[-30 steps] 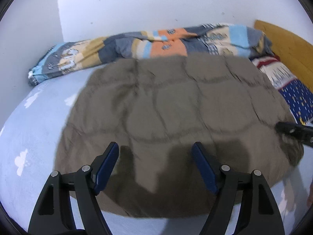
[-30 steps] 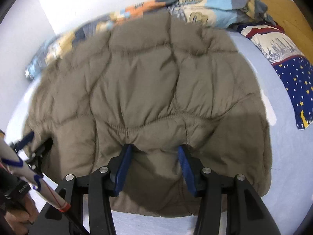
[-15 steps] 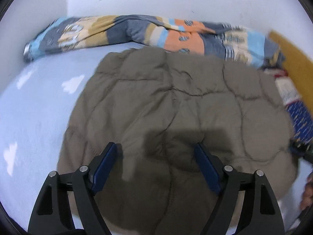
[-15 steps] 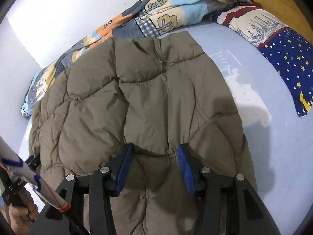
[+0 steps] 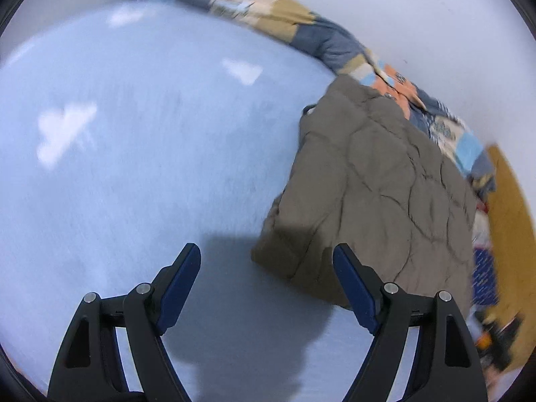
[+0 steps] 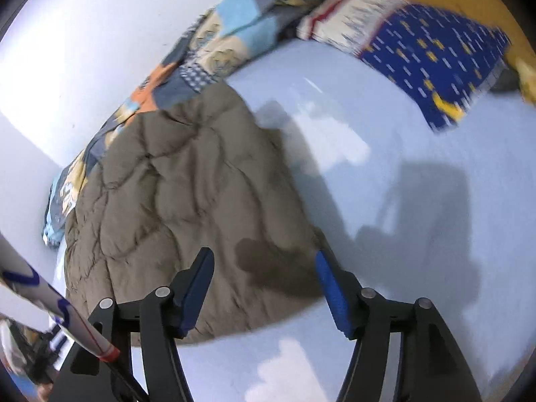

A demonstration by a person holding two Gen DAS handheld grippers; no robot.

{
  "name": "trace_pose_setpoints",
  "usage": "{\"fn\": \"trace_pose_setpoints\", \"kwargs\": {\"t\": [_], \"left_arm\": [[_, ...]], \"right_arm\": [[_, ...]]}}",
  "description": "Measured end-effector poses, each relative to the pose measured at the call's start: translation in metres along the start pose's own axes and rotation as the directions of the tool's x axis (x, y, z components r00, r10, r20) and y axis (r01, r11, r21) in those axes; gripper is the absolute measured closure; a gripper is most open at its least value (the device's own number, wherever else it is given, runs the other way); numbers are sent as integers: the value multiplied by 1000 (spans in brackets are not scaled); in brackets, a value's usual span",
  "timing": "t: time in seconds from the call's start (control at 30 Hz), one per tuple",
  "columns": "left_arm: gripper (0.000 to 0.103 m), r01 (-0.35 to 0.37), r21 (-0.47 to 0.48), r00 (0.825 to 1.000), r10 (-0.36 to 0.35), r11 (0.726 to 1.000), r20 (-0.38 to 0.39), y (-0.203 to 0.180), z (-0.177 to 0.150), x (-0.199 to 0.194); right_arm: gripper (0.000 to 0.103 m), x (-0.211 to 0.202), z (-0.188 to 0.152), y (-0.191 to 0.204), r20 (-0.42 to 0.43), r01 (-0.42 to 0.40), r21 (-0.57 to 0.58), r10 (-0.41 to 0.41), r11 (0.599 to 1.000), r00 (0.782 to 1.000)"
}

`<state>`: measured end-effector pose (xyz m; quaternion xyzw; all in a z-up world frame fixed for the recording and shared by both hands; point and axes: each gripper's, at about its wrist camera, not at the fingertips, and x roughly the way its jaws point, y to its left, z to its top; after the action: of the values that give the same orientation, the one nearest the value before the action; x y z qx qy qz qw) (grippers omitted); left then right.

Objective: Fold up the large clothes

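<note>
Brown quilted jacket point(image 6: 187, 201): folded, flat on pale blue bed sheet point(image 5: 134, 167), beside patchwork blanket point(image 5: 301, 30) | left hand-held gripper point(image 5: 266, 258): released, empty over sheet at jacket's corner | right hand-held gripper point(image 6: 264, 263): jaws just widened, released, above jacket's near edge, not pressing it

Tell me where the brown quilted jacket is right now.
The brown quilted jacket lies folded on the light blue sheet, its far edge against the patchwork blanket; in the left wrist view it sits right.
</note>
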<state>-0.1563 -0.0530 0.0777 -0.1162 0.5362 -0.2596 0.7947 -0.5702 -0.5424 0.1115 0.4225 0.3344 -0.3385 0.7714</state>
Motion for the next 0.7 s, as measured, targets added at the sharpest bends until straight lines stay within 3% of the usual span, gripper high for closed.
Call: {"fn": "trace_pose_setpoints", "kwargs": {"t": [0.1,0.2,0.4,0.57,0.7], "left_arm": [[22,92,-110,994,-97,990,-45,2,-1,15],[22,99,-140,993,-108,985,-54,-2,-2,28],[22,134,-231,989,-145,964,-29,-5,-5,48],[22,136,-239,990,-142,962,-7,-10,-2,55],[19,115,-206,993,-116,972,10,-13,5,66]], "right_arm": [[35,5,-8,-20,-29,-38,112,42,993,999],[35,10,-17,-36,-30,-73,228,82,971,996],[33,26,-22,-49,13,-190,355,199,915,980],[24,44,-22,-51,60,-212,428,207,878,977],[18,59,-17,-44,78,-185,423,168,887,983]]}}
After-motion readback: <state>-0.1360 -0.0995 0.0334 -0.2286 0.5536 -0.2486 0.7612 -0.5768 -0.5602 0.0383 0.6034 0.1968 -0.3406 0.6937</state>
